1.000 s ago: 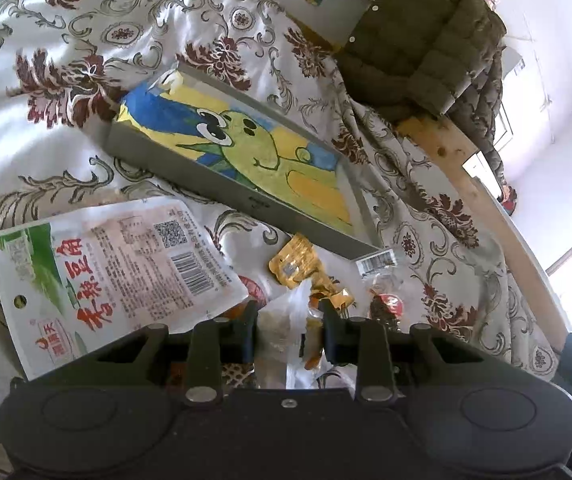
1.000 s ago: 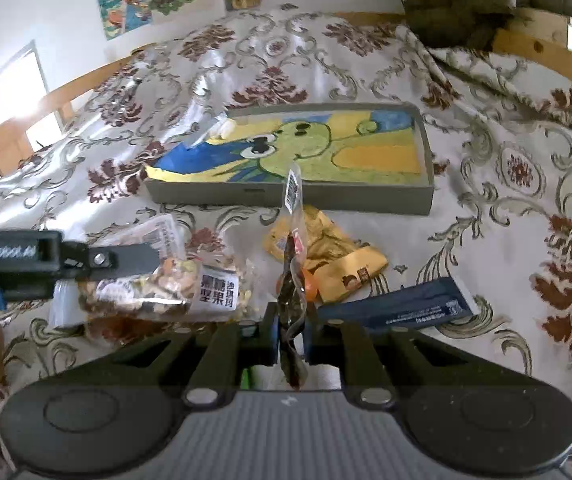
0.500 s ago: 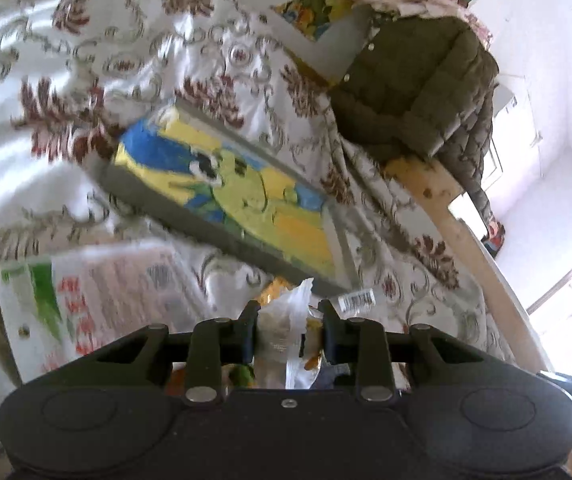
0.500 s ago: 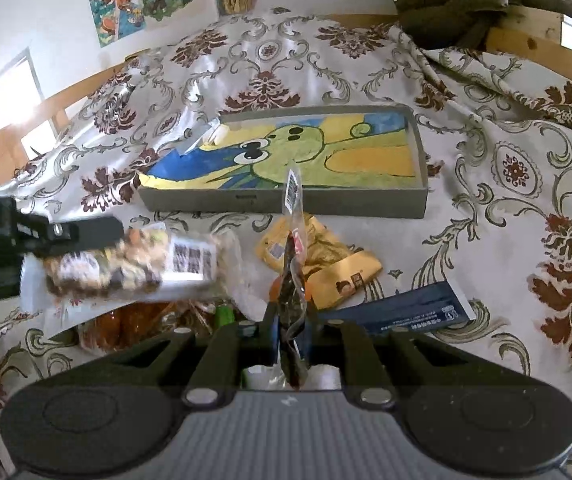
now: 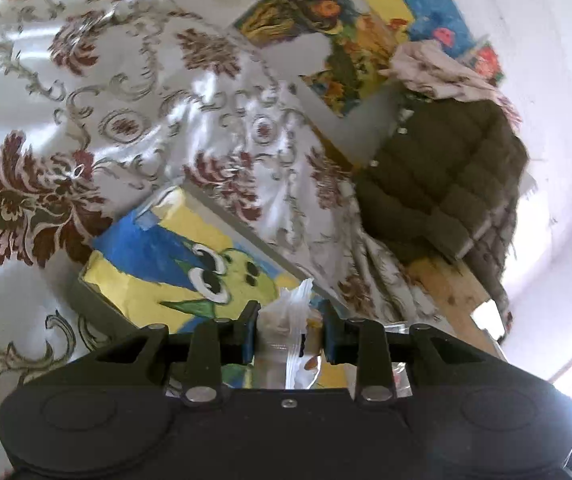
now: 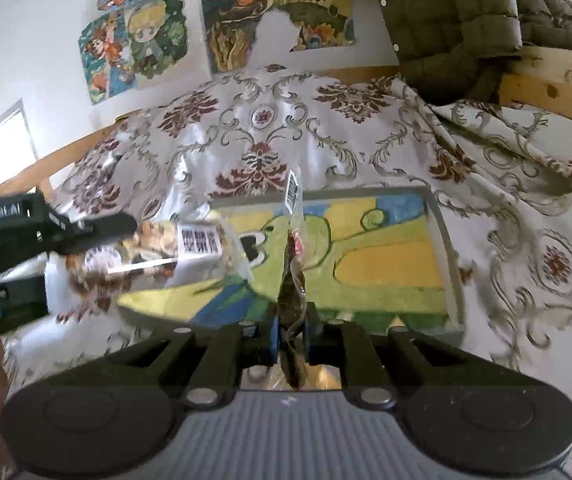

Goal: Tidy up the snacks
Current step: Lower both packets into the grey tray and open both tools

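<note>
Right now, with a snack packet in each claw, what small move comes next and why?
Probably lower the left claw and release its clear nut packet into the grey cartoon-lined tray: the packet hangs above the tray's near corner, not resting inside.

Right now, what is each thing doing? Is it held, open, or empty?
left gripper: shut on a clear snack bag
clear snack bag: held up over the tray
right gripper: shut on a thin packet
thin packet: held upright
tray: open, nothing in it
</note>
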`<state>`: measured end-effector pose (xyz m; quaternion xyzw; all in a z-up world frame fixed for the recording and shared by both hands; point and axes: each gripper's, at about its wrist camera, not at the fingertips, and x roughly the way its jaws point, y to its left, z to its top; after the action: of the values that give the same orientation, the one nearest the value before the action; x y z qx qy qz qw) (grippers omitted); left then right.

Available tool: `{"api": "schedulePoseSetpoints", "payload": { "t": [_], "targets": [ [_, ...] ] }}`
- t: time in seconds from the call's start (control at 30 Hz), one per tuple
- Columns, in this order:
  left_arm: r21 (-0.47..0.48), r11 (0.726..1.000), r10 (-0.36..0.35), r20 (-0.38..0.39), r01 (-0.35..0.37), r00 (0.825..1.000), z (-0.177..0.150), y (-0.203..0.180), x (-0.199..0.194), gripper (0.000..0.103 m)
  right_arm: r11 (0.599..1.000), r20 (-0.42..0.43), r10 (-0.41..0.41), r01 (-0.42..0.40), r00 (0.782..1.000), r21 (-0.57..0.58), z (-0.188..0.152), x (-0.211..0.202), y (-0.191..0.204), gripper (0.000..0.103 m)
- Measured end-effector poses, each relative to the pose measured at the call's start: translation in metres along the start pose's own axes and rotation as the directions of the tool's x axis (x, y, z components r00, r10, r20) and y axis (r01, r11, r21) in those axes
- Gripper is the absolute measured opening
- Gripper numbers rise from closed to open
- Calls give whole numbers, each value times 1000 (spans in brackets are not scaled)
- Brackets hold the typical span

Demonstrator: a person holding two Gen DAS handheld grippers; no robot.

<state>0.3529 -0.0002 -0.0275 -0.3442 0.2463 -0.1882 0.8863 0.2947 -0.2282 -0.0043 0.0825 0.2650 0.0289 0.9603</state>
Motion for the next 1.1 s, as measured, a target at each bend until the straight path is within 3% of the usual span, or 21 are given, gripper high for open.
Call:
{"api": "schedulePoseSetpoints", "payload": {
  "t": [0.33, 0.63, 0.7, 0.8, 0.87, 0.9, 1.1],
  "targets": [
    [-54, 998, 42, 46, -40, 998, 10, 41, 32, 32, 1000, -38, 3, -2, 999, 23, 19, 76, -3, 13],
    [-98, 993, 66, 33, -63, 997, 5, 59, 48, 33, 1000, -99, -24, 25, 995, 10, 7, 102, -1, 14],
    [-75, 992, 105, 35, -102, 994, 5, 58, 49, 35, 999, -102, -34, 35, 994, 6, 5, 103, -1, 16],
    [-68, 985, 160, 41, -157, 986, 6, 58, 49, 49, 999, -106, -51, 53, 993, 9, 5, 102, -2, 23],
    [-60, 983, 177, 68, -173, 982, 7, 56, 44, 72, 998, -111, -60, 61, 992, 6, 5, 102, -3, 33],
    [-48, 982, 187, 86, -183, 979, 7, 55, 42, 75, 998, -112, -68, 69, 991, 4, 5, 101, -3, 39],
    [99, 962, 244, 108, -255, 964, 5, 32, 35, 85, 996, -84, -90, 91, 992, 11, 10, 88, -4, 56]
  ]
}}
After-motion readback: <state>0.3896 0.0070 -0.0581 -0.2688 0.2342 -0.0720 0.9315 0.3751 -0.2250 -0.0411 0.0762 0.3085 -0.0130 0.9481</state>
